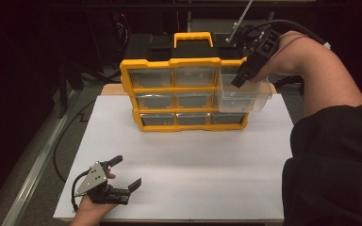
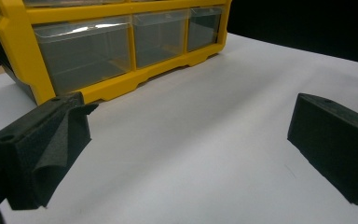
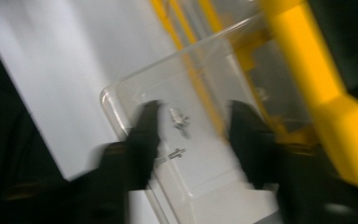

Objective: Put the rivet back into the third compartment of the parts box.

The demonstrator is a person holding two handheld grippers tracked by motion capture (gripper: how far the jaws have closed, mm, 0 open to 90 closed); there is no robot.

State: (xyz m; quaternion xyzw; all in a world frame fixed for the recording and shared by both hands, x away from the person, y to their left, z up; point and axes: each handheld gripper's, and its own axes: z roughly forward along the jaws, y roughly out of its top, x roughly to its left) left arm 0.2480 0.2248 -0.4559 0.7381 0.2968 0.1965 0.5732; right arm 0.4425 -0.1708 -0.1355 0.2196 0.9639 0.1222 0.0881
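The right tongs (image 1: pixel 243 77) are up at the top right corner of the yellow drawer cabinet (image 1: pixel 184 94), which stands at the far side of the white worktop (image 1: pixel 184 160). A clear plastic drawer (image 1: pixel 242 96) is out of its slot at that corner and hangs in front of the cabinet's right column, above the worktop. The right tongs reach down into this drawer from above. In the right gripper view, which is blurred, the two black jaws stand on either side of the drawer's (image 3: pixel 168 140) wall region, and two small metal screws (image 3: pixel 179 119) lie on the drawer floor between them; whether the jaws are pressed onto the plastic I cannot tell. The other drawers of the cabinet are all pushed in. The left tongs (image 1: pixel 125 172) rest low at the near left part of the worktop, well apart from the cabinet, with the jaws spread wide and nothing between them. In the left gripper view the bottom row of the cabinet (image 2: pixel 121 46) is seen ahead.
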